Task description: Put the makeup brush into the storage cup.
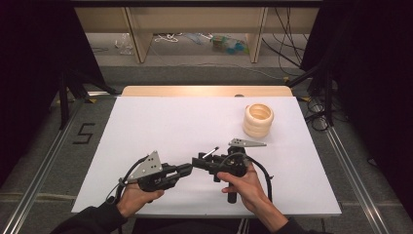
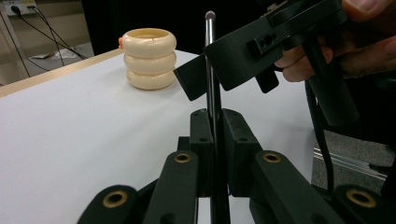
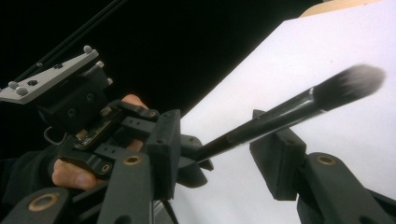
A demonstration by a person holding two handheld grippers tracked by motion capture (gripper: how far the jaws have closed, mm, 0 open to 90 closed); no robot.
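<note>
A thin black makeup brush [image 3: 289, 109] with a dark bristle head is held near its handle end by my left gripper [image 2: 215, 121], whose jaws are shut on the handle. The brush [image 2: 210, 56] rises straight up from those jaws. My right gripper [image 3: 217, 140] faces the left one, and its two pads stand on either side of the brush shaft with a gap at the left pad, so it is open. In the high view, the left gripper [image 1: 187, 168] and right gripper [image 1: 200, 162] meet tip to tip over the front middle of the white table [image 1: 160, 126], with the brush [image 1: 210, 152] between them.
A stack of three cream rings [image 1: 258, 120] stands at the back right of the table, also seen as the cream rings [image 2: 149, 58] beyond the left gripper's jaws. Cables trail from both grippers toward the table's front edge. Dark curtains flank the table.
</note>
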